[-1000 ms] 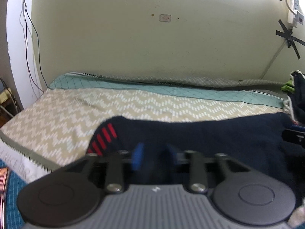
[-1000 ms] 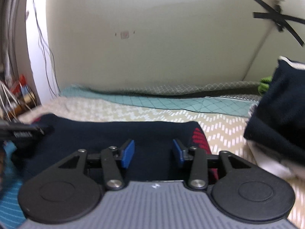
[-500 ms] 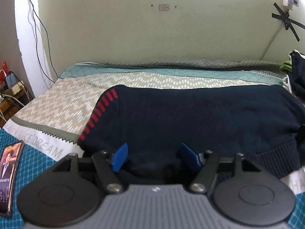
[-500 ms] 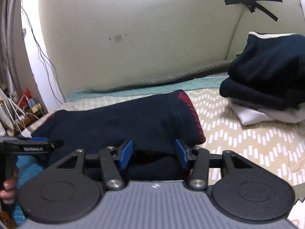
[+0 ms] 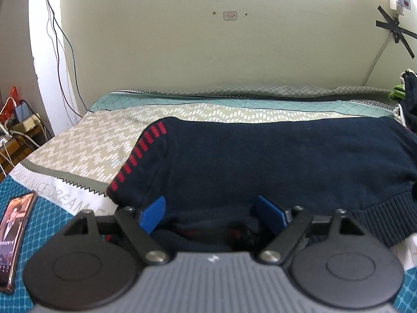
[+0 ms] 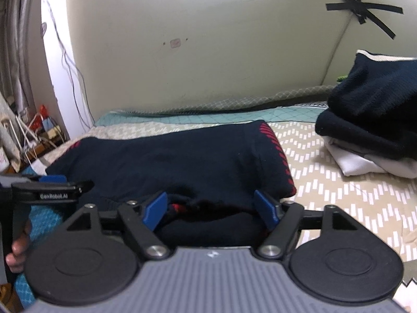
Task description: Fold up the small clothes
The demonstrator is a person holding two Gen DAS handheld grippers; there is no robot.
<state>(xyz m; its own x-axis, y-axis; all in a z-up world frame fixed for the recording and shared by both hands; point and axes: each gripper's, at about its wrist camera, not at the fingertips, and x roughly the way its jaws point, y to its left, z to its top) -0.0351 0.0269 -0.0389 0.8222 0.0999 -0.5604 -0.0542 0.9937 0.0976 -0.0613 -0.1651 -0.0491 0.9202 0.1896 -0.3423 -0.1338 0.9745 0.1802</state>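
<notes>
A small navy knit sweater with red dashes along its shoulder seams lies folded across the bed. It also shows in the right wrist view. My left gripper is open, its blue pads spread over the sweater's near edge. My right gripper is open too, just over the near edge at the sweater's right end. The left gripper's body shows at the left of the right wrist view.
A stack of folded clothes, navy over white, sits at the right on the bed. A phone lies on the teal cloth at near left. Cables and a power strip are left of the bed. The wall is behind.
Both grippers have opened wider and let go of the sweater. They pulled back toward the near edge, and the sweater now lies folded flat on the bed.
</notes>
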